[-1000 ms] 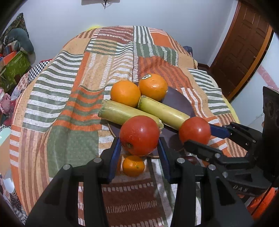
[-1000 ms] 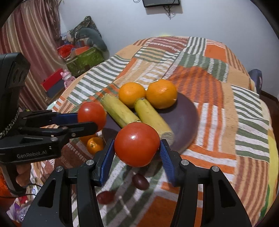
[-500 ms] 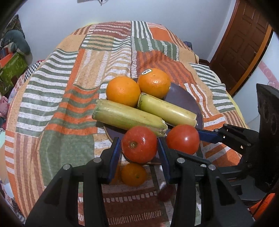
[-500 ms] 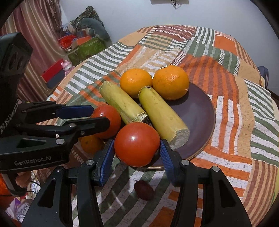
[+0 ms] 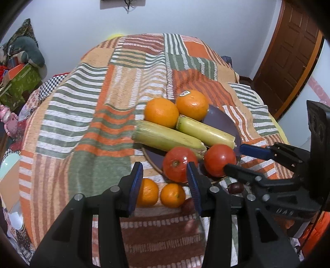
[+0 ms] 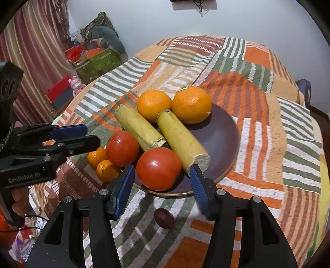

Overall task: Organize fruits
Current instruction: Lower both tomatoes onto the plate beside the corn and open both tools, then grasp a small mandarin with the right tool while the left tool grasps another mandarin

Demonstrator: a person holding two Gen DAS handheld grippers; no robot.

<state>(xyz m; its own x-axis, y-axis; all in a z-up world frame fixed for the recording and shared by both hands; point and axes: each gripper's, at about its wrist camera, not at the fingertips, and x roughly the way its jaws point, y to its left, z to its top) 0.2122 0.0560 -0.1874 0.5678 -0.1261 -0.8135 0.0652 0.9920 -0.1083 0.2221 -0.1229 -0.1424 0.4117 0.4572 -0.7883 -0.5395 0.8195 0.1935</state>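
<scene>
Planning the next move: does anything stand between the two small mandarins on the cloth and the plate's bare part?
Yes. Two tomatoes sit at the plate's near rim beside the mandarins, and two yellow stalks lie behind them. The plate is bare only beyond those.

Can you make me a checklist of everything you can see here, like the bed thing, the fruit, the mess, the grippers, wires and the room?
Surface: striped patchwork blanket, wrinkled.
Job's things: purple plate holds two oranges, two yellow-green stalks and two tomatoes. Two small mandarins and dark plums lie on the blanket, off the plate.
Clutter: green box, stuffed toys and a pink figure beside the bed.
Grippers: left gripper open, holding nothing; right gripper open, its jaws either side of a tomato that rests on the plate.
Cables: thin wire under the wall fixture.
Surroundings: white wall, wooden door, striped curtain.
</scene>
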